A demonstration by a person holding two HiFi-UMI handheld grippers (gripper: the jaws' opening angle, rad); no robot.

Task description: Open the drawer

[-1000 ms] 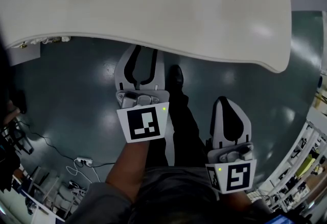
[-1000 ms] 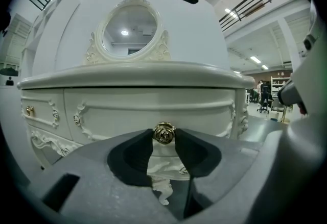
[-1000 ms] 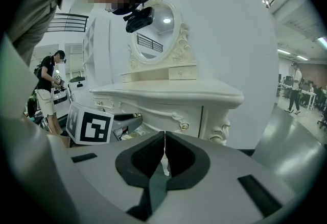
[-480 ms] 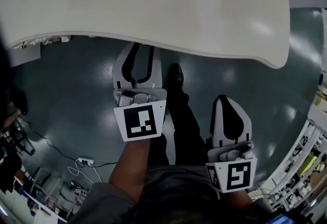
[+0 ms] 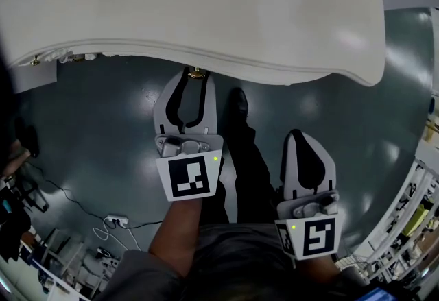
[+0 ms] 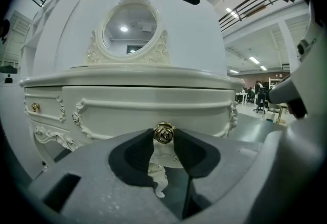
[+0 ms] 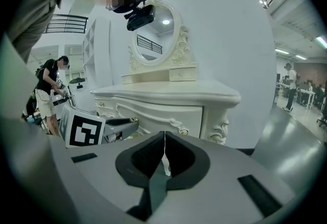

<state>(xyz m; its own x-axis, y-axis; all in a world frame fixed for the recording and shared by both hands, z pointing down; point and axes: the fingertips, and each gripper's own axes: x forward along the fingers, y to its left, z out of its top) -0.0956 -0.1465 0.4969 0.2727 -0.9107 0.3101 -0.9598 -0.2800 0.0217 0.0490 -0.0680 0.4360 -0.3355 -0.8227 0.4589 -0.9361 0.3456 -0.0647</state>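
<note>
Left gripper view: the left gripper (image 6: 164, 136), its jaws having just been closing, pinches the gold rose knob (image 6: 164, 132) between its dark pads, one pad against each side of the knob. Behind the knob runs the curved drawer front (image 6: 153, 108). It looks flush with the white dressing table (image 6: 127, 76), so the drawer appears not yet drawn out. Above the knob, on the tabletop, stands an oval mirror (image 6: 131, 34). To the right of the knob and well back from it in the head view, the right gripper (image 5: 300, 136) hangs over the floor (image 5: 103, 128), jaws pressed together on nothing. The step in hand reads as securing the grip. The next move likely calls for a straight, level pull on the knob toward the person, with a firm grip so the rounded knob does not slip out.
</note>
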